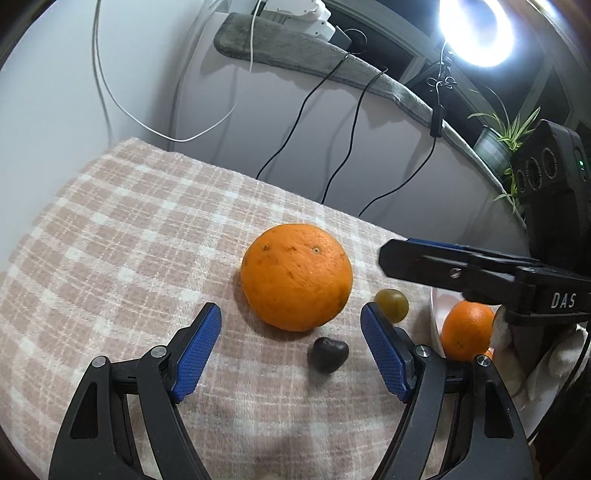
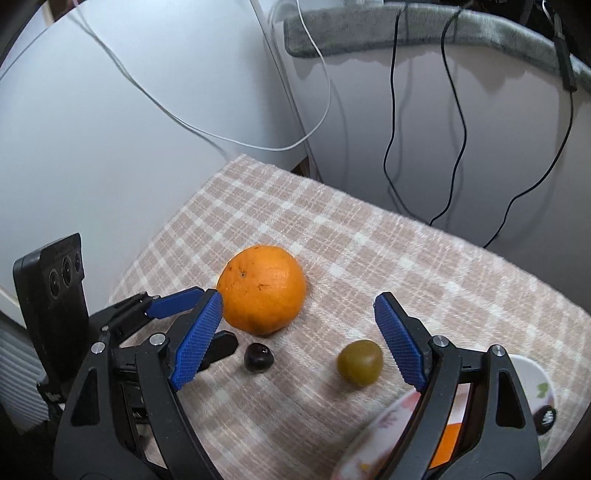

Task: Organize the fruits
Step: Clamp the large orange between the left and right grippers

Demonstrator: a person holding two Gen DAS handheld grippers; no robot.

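A big orange (image 1: 295, 277) lies on the checked cloth (image 1: 110, 240), also in the right wrist view (image 2: 264, 290). A dark cherry (image 1: 328, 354) (image 2: 258, 357) lies just in front of it. A green grape (image 1: 392, 301) (image 2: 359, 362) lies to the right. My left gripper (image 1: 291, 350) is open, with the cherry between its fingers. My right gripper (image 2: 297, 339) is open and empty, above the grape and cherry; it shows in the left wrist view (image 1: 384, 254). A white plate (image 1: 437, 325) (image 2: 532, 365) at the right holds a smaller orange (image 1: 467, 330) and a dark fruit (image 2: 546, 419).
A white wall and cabinet stand behind the table, with black cables (image 2: 454, 110) and a white cable (image 2: 184, 122) hanging. A grey mat (image 1: 295, 51) lies on the cabinet. A bright lamp (image 1: 476, 29) and a potted plant (image 1: 498, 140) stand at the right.
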